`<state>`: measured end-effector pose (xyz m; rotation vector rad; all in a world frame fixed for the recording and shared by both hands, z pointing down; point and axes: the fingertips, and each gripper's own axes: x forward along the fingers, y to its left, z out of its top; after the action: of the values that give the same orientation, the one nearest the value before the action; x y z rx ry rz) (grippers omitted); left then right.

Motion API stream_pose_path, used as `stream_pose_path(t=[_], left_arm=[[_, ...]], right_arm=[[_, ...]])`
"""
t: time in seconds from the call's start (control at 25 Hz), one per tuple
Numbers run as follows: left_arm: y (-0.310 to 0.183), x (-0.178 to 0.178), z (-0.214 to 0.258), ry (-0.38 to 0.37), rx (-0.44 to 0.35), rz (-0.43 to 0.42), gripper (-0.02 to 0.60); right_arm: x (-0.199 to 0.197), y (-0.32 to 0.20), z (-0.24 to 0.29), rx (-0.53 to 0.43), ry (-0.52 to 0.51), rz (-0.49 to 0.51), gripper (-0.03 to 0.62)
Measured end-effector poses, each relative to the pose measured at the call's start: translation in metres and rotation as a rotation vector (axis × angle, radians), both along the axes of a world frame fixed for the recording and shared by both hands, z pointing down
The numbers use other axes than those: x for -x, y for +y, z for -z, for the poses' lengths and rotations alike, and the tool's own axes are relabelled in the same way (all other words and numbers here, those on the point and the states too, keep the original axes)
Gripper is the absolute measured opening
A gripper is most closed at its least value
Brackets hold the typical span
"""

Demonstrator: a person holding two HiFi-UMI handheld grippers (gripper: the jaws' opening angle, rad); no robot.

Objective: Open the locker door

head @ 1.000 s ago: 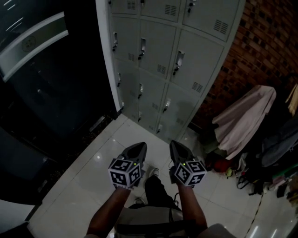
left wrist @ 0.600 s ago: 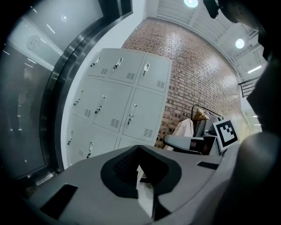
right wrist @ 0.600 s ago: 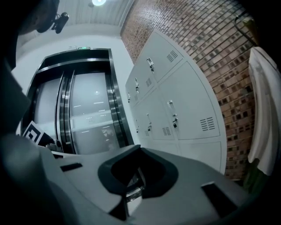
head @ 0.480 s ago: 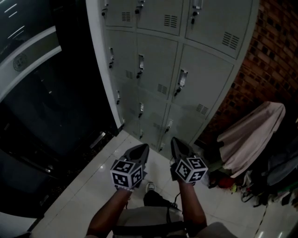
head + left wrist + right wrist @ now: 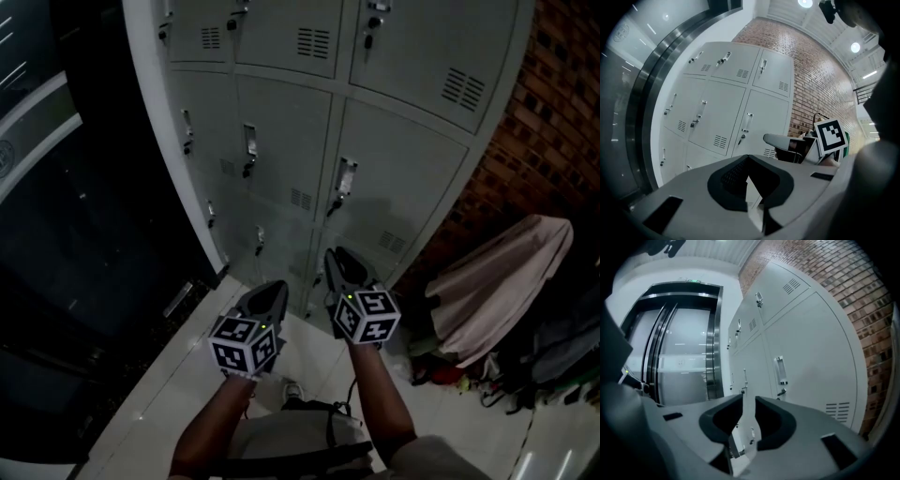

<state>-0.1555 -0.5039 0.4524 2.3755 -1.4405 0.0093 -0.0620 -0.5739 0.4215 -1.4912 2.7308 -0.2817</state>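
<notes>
A bank of grey metal lockers (image 5: pixel 394 197) fills the upper part of the head view, every door closed. The door straight ahead has a recessed handle (image 5: pixel 344 178) with a small latch below it; the handle (image 5: pixel 780 371) also shows in the right gripper view. My right gripper (image 5: pixel 336 255) points at the lockers, a short way off and below that handle. Its jaws (image 5: pixel 749 401) are opening, with a narrow gap and nothing between them. My left gripper (image 5: pixel 277 289) is lower and to the left, its jaw tips (image 5: pixel 747 158) together and empty, away from the doors.
A dark glass elevator door (image 5: pixel 66 234) stands left of the lockers. A brick wall (image 5: pixel 553 122) is on the right, with a beige cloth-draped heap (image 5: pixel 497 281) and bags (image 5: pixel 553 347) on the floor below it. The floor (image 5: pixel 178 384) is glossy white tile.
The lockers have come closer and larger in the head view. Both grippers have moved forward toward them, the right one further ahead and higher than the left.
</notes>
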Motion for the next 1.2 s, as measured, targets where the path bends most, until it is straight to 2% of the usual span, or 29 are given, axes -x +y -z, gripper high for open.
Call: stream_pose_path(t=[0.08, 0.2, 0.36, 0.64, 0.84, 1.2], left_arm=[[-0.015, -0.001, 0.002, 0.006, -0.005, 0.003, -0.002], [-0.034, -0.002, 0.004, 0.014, -0.008, 0.014, -0.002], [-0.053, -0.002, 0.0, 0.014, -0.004, 0.018, -0.003], [-0.075, 0.011, -0.006, 0.011, 0.003, 0.033, -0.003], [-0.088, 0.018, -0.007, 0.008, 0.0, 0.035, -0.003], [-0.098, 0.027, -0.01, 0.014, 0.015, 0.025, -0.003]], right_arm=[[-0.001, -0.024, 0.008, -0.018, 0.025, -0.02, 0.134], [0.001, -0.058, 0.02, -0.039, 0.051, -0.05, 0.224], [0.002, -0.095, 0.027, -0.051, 0.073, -0.099, 0.287], [0.005, -0.147, 0.03, -0.05, 0.111, -0.195, 0.287], [0.005, -0.171, 0.031, -0.044, 0.094, -0.231, 0.285], [0.014, -0.192, 0.025, -0.021, 0.102, -0.241, 0.285]])
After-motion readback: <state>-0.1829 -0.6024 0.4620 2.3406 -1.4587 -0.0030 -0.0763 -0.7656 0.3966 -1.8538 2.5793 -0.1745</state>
